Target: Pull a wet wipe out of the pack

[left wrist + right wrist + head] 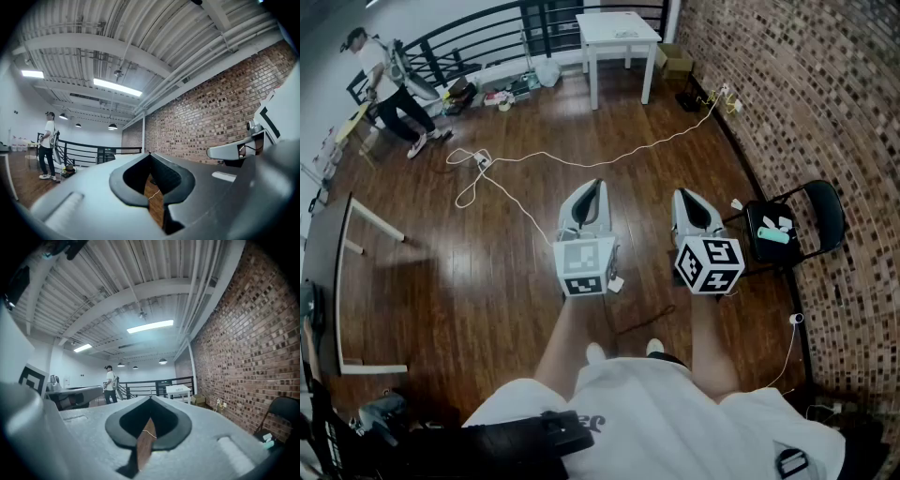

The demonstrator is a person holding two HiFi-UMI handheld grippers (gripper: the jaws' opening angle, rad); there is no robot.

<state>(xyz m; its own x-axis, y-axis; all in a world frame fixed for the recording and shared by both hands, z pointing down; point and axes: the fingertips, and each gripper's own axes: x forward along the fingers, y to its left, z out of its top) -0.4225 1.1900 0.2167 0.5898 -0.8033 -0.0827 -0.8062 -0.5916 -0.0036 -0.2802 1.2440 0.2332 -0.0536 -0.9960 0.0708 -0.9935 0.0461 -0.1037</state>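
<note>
Wooden floor (487, 281), brick-walled loft; a black folding chair (821, 214) at the right carries a small teal-and-white item, likely the wipe pack (773, 234). Left gripper (599, 184) and right gripper (680, 194): held level, well apart from the chair, fingers (93, 206) together, nothing between them. Risk: closed fingers could shove the unbraced pack off the chair unless they part first.

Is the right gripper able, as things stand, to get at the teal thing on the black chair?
Probably yes: the chair stands close beside the right gripper with nothing between, and the teal thing lies uncovered. The shut jaws must open first.
</note>
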